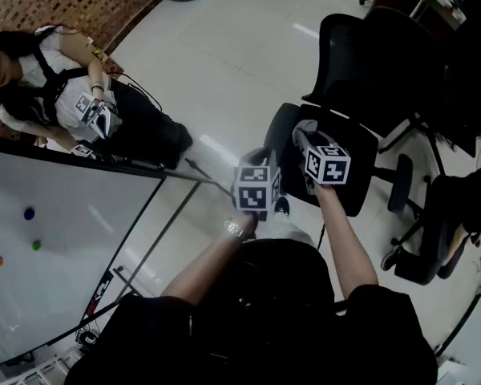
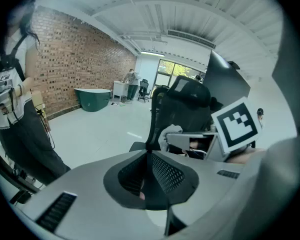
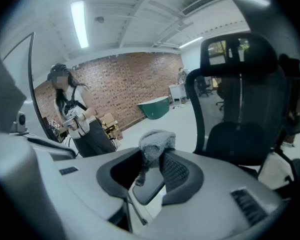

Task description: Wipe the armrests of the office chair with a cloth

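grips a grey cloth (image 3: 157, 139) in the right gripper (image 3: 155, 156), with jaws closed on its lower part and the bunched top standing above the tips. holds the left gripper (image 2: 150, 159) just beside it, on the left, with jaws pressed together and nothing between them. faces a black chair (image 3: 240, 134) near ahead, with tall mesh back upright and seat to the right of the cloth, apart from it. from the head camera: both grippers raised side by side above the chair, over a pale glossy floor (image 1: 224, 70). at left, past the edge of a whiteboard (image 1: 56, 239), a person (image 1: 72, 103) in a white top, standing before a brick wall (image 3: 135, 84).
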